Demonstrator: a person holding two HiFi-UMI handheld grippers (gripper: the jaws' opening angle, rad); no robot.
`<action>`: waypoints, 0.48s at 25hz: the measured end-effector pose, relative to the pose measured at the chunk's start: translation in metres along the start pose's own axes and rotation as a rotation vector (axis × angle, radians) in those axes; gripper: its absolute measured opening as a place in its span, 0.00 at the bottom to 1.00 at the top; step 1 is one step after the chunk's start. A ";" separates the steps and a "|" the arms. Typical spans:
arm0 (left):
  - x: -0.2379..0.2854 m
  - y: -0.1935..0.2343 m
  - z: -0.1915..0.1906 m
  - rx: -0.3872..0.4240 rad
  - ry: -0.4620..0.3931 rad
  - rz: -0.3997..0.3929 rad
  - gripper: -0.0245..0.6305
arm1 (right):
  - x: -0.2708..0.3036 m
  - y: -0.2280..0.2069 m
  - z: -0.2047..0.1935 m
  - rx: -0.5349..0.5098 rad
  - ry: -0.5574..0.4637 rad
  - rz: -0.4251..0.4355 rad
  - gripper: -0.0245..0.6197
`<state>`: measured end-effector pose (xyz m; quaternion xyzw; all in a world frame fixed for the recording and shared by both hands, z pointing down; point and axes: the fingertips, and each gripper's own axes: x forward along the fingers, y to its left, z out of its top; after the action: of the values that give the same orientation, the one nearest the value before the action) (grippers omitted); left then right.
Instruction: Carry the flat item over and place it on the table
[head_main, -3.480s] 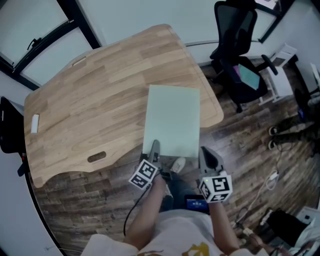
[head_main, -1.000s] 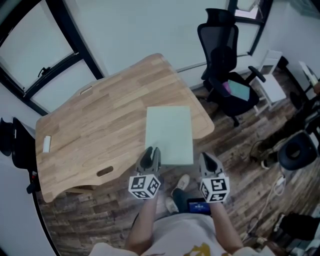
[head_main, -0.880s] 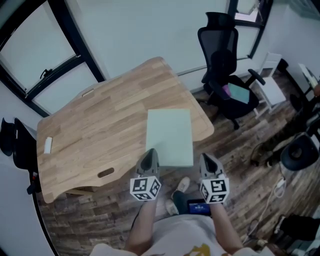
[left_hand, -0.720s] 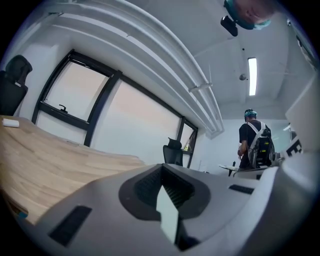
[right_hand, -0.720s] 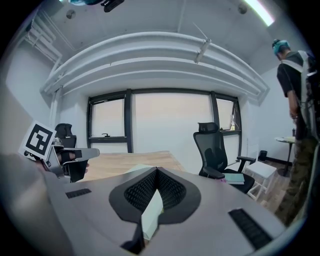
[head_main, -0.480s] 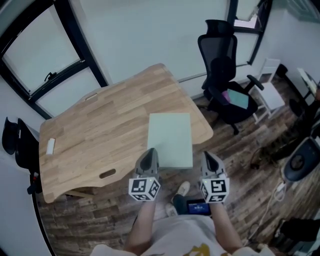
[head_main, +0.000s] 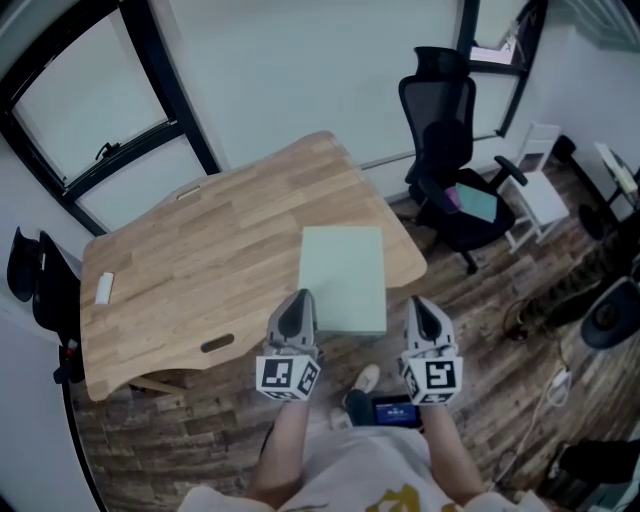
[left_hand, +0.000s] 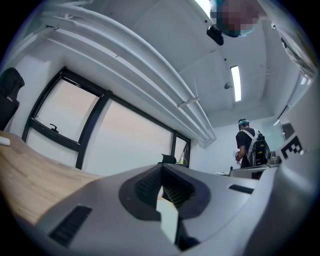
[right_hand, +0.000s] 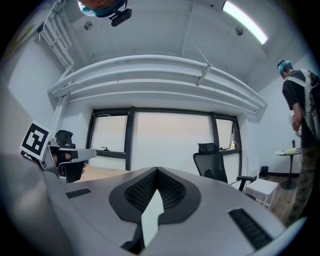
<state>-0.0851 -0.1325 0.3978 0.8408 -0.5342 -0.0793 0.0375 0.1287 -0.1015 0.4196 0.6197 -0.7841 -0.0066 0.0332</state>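
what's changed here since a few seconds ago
The left gripper has come off the sheet's near left corner. It and the right gripper have lifted, jaws shut on nothing. The sheet stays flat on the table, near end past the edge.

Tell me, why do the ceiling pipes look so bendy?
Wide-angle lenses: left gripper view bows the pipes; right gripper view has dark corners and a washed-out window; head view shows the table sharp and evenly lit.
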 end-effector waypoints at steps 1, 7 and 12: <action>-0.001 0.001 0.000 0.000 0.001 0.001 0.04 | -0.001 0.001 0.002 -0.004 -0.005 -0.001 0.03; -0.004 0.003 -0.001 0.000 0.005 0.001 0.04 | -0.001 0.009 0.011 -0.007 -0.051 0.021 0.04; -0.003 0.006 -0.001 0.002 0.014 -0.003 0.04 | 0.001 0.015 0.016 0.012 -0.051 0.021 0.04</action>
<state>-0.0917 -0.1322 0.4001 0.8422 -0.5327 -0.0731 0.0402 0.1129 -0.0996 0.4046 0.6113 -0.7912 -0.0172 0.0093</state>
